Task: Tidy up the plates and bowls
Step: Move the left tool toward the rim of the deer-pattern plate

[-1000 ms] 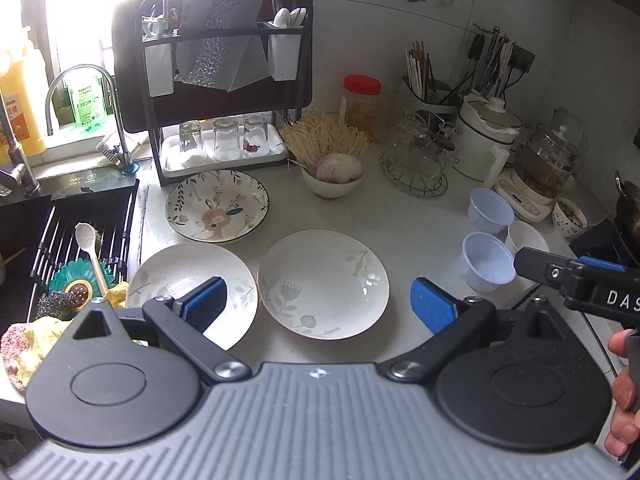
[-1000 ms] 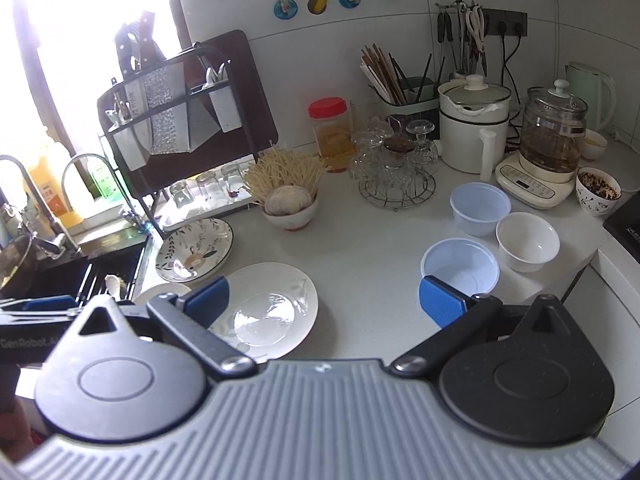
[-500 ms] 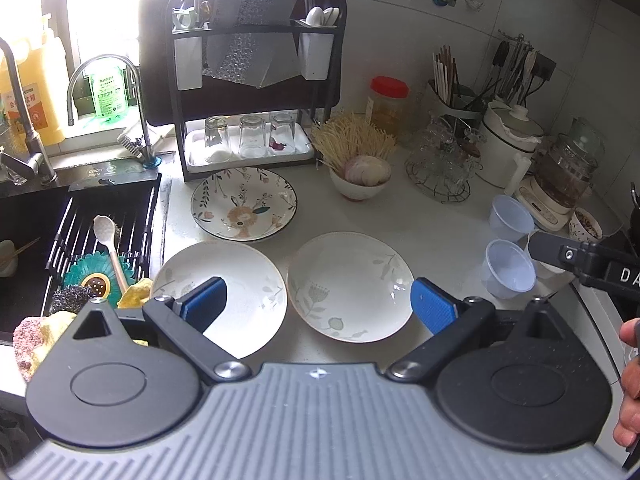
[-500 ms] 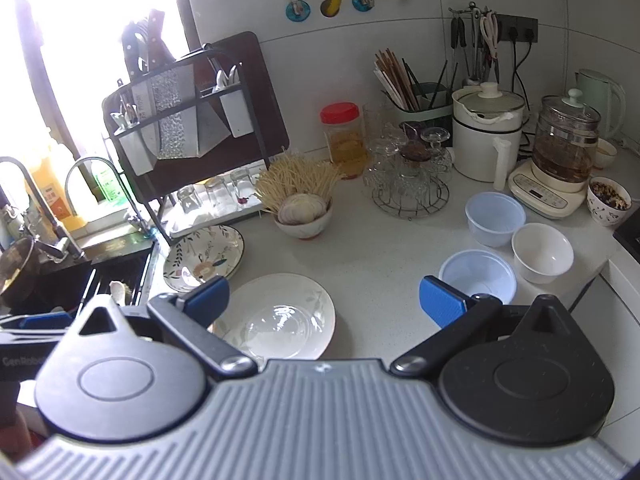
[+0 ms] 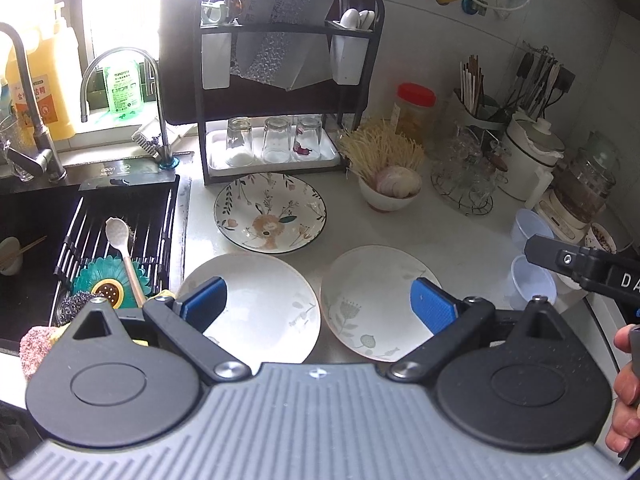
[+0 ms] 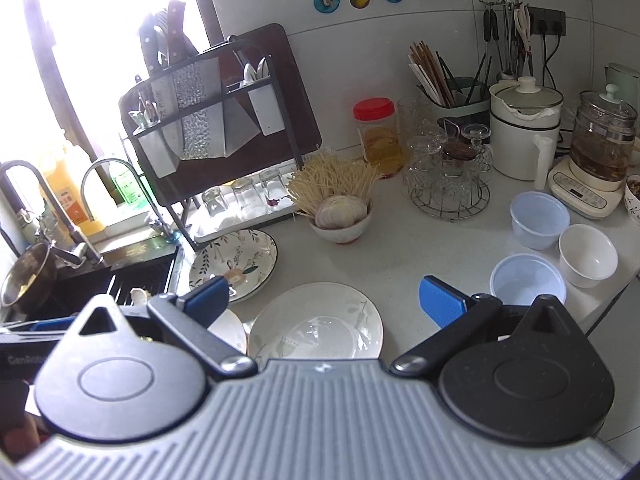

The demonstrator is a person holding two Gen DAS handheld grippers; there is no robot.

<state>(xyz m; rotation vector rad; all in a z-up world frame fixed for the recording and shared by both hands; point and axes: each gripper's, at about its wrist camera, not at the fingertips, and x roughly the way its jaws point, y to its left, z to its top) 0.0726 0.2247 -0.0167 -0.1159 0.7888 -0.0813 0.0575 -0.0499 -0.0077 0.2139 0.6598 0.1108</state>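
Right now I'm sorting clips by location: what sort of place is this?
Most likely a home kitchen counter: a sink with a faucet, a dish rack holding glasses, and chopsticks beside an electric kettle.

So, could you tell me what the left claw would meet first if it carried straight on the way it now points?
Probably the counter, at the gap between the two white plates: the left claw, open and empty, frames the left plate and right plate. The floral plate lies beyond. Depth is unclear.
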